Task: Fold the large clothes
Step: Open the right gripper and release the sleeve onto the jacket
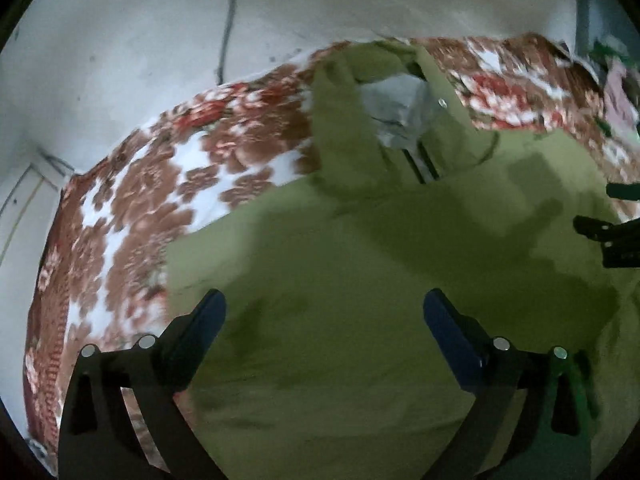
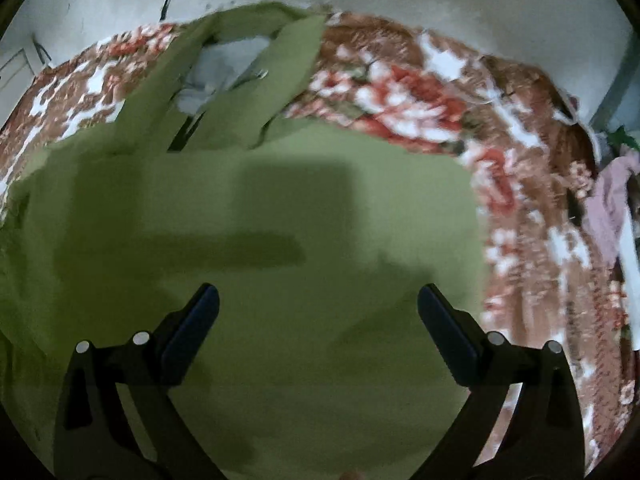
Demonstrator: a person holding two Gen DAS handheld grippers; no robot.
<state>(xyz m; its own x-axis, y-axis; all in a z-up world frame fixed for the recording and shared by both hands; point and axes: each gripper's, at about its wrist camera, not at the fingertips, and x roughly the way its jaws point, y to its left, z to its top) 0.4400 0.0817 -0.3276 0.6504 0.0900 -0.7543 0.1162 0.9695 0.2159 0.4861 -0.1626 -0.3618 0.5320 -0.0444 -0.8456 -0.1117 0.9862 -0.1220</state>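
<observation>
A large olive-green garment (image 1: 360, 280) lies spread on a floral blanket (image 1: 140, 200). Its open collar end with a pale grey lining (image 1: 400, 104) lies at the far side. My left gripper (image 1: 324, 312) hovers over the green cloth, jaws wide apart, nothing between them. At the right edge of the left wrist view the other gripper's dark fingers (image 1: 600, 228) show. In the right wrist view the same garment (image 2: 280, 240) fills the middle, its collar flaps and grey lining (image 2: 224, 68) far off. My right gripper (image 2: 318, 308) is open above the cloth, holding nothing.
The red, brown and white floral blanket (image 2: 520, 200) covers the bed around the garment. A pale wall (image 1: 120, 60) with a dark cable (image 1: 228, 20) stands behind. Pinkish clothes (image 2: 608, 208) are heaped at the far right edge.
</observation>
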